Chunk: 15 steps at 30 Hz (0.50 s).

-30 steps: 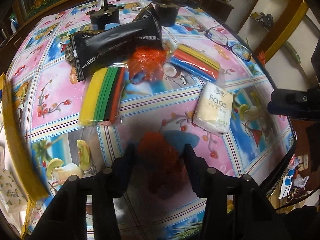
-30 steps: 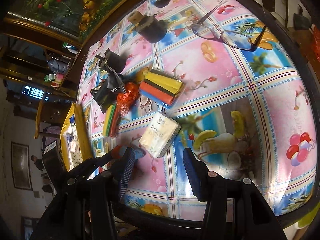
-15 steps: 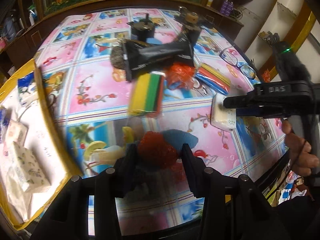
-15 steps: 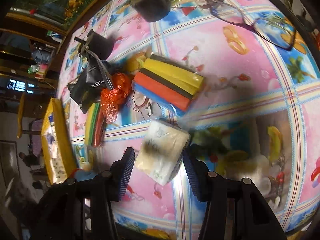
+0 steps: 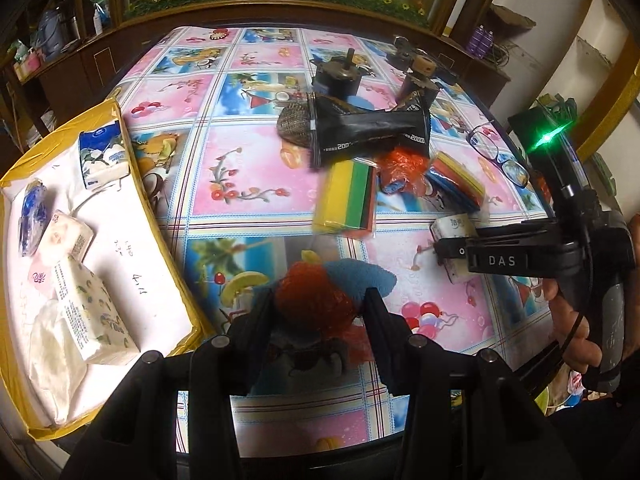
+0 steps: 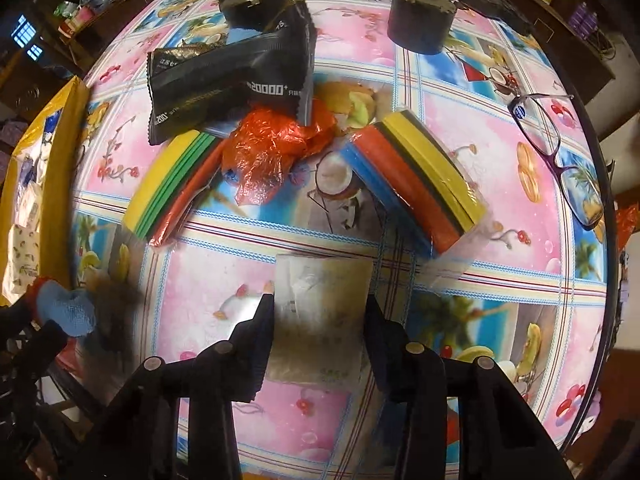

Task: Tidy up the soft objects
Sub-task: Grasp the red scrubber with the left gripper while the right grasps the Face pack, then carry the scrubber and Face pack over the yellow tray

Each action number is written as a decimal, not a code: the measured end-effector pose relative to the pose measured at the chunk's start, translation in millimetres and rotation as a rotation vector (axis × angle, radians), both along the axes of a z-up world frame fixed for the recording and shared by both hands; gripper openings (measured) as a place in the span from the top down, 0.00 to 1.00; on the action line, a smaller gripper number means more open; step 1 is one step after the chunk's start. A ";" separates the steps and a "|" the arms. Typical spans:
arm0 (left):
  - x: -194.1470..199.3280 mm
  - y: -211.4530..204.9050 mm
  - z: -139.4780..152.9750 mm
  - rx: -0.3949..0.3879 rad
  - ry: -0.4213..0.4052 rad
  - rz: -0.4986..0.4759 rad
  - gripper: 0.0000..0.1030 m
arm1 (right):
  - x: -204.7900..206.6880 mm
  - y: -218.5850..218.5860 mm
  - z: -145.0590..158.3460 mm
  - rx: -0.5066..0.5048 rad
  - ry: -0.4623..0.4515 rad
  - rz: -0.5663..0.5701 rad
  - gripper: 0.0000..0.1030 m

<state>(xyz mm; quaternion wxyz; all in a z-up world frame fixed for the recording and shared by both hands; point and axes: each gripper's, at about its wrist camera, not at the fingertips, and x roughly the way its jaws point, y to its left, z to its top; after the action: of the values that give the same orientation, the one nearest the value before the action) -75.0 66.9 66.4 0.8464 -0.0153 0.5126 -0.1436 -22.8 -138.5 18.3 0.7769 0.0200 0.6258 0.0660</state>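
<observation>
My left gripper (image 5: 318, 314) is shut on a soft bundle (image 5: 316, 296) of red mesh and blue cloth, held above the table's near edge. The same bundle (image 6: 68, 312) shows at the lower left of the right wrist view. My right gripper (image 6: 320, 320) points down over a pale tissue pack (image 6: 324, 300) that lies on the flowered tablecloth. Its jaws are closing, with the pads meeting the pack's two long sides. In the left wrist view that gripper sits at the right, a hand on its handle, with the tissue pack (image 5: 456, 232) under its fingers.
A yellow-rimmed box (image 5: 160, 216) with several tissue packs (image 5: 96, 312) lies at the left. Two striped foam packs (image 6: 172, 184) (image 6: 420, 176), an orange plastic bag (image 6: 272, 144), a black pouch (image 6: 228, 80), two dark cylinders (image 6: 420, 20) and glasses (image 6: 560, 152) lie beyond.
The left gripper rose and swung left with the bundle, bringing the yellow box into view. The right gripper moved over the tissue pack and its jaws narrowed onto it.
</observation>
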 end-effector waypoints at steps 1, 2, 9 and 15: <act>0.0 0.0 0.2 -0.001 0.000 -0.001 0.57 | -1.0 -1.9 3.3 0.033 -0.003 -0.002 0.56; -0.3 -0.2 0.7 0.001 -0.001 -0.002 0.57 | -2.2 -2.8 7.4 0.057 -0.010 0.001 0.56; -1.1 0.6 5.8 -0.011 -0.006 0.003 0.57 | -9.3 2.7 29.4 0.132 -0.052 0.059 0.56; -4.4 12.1 13.9 -0.027 -0.025 0.038 0.57 | -11.3 27.0 44.1 0.170 -0.068 0.118 0.56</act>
<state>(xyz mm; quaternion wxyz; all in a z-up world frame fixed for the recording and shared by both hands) -79.3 78.9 80.3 0.8549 -0.0346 0.4998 -0.1345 -34.0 -111.4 62.4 0.7879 0.0465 0.5914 0.1652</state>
